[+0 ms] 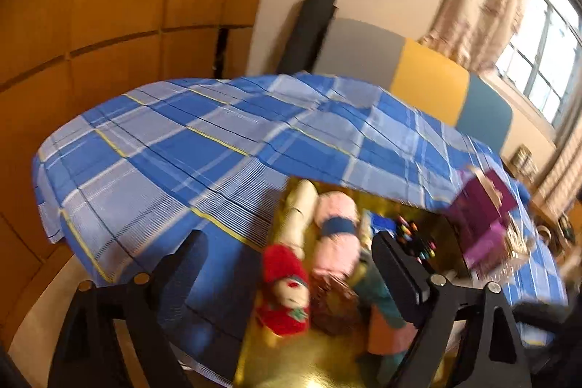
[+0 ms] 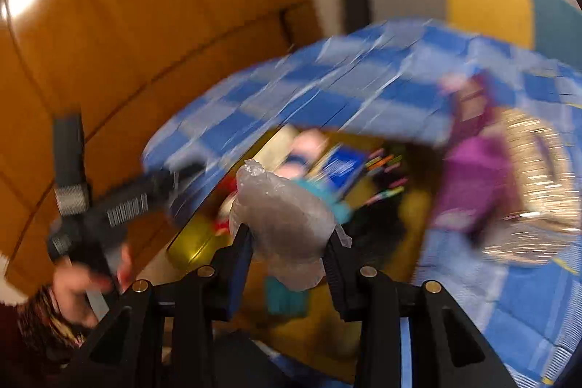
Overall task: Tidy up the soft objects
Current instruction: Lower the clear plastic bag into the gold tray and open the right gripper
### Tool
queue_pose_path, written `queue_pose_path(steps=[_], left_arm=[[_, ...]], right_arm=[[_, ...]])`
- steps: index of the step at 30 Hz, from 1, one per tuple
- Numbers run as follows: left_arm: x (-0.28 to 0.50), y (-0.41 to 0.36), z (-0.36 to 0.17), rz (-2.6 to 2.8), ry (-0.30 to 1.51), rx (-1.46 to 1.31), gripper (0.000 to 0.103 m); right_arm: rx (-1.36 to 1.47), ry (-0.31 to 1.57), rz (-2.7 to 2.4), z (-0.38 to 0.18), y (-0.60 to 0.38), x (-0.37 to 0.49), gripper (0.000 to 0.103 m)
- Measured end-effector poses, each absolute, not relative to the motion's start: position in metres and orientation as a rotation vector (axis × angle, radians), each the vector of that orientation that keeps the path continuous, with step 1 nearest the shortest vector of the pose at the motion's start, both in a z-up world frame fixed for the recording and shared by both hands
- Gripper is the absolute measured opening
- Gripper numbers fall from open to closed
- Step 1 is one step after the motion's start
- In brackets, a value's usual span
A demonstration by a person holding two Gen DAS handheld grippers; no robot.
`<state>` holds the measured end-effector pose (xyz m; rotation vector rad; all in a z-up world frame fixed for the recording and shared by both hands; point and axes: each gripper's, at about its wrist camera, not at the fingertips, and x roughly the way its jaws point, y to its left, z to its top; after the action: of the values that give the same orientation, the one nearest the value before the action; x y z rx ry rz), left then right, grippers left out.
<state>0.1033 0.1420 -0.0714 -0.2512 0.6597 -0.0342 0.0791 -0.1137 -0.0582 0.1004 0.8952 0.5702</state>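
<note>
A shiny gold box (image 1: 298,362) lies open on a bed with a blue plaid sheet (image 1: 182,140). In it lie soft dolls: one with a red hat (image 1: 285,282), a pink one with a blue band (image 1: 336,231), a brown-haired one (image 1: 334,308) and a teal one (image 1: 382,300). My left gripper (image 1: 291,260) hangs open above them with nothing between its fingers. In the right wrist view my right gripper (image 2: 287,250) is shut on a clear plastic-wrapped bundle (image 2: 283,213) above the gold box (image 2: 192,242). The left gripper (image 2: 131,148) shows there at the left, held by a hand (image 2: 80,290).
Coloured markers (image 1: 414,235) and a blue book (image 2: 342,166) also sit in the box. A purple box (image 1: 480,217) and a glittery bag (image 2: 534,177) stand on the bed to the right. Wooden wall panels (image 1: 91,6) rise on the left; a window (image 1: 538,60) is at the right.
</note>
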Motion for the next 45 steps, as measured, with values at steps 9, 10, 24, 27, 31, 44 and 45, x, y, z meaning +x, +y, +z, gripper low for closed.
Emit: queue_pose_path(steps=[9,10,24,27,31,44,45], left_arm=[[0.104,0.169,-0.064,0.017,0.643,-0.312,0.093],[0.104,0.169,-0.064,0.015,0.641,-0.316,0.093],[0.102,0.167,-0.063,0.014,0.642,-0.323,0.093],[0.101,0.166,-0.063,0.012,0.635,-0.332,0.093],[0.098,0.165,-0.061,0.015,0.622,-0.321,0.093],[0.096,0.135,-0.069,-0.086,0.673,-0.290,0.095],[0.095,0.128,-0.069,-0.112,0.675,-0.282,0.096]], right_arm=[[0.012,1.076,0.724,-0.118,-0.028,0.101,0.037],[-0.008,1.091,0.738,-0.124,-0.019,0.102,0.038],[0.048,1.162,0.752,-0.134,-0.009,0.108,0.058],[0.063,1.142,0.752,-0.125,-0.021,0.105,0.063],[0.088,1.155,0.732,-0.128,-0.020,0.109,0.065],[0.174,0.901,0.521,-0.061,-0.106,0.090,0.065],[0.175,0.893,0.499,-0.059,-0.116,0.087,0.065]])
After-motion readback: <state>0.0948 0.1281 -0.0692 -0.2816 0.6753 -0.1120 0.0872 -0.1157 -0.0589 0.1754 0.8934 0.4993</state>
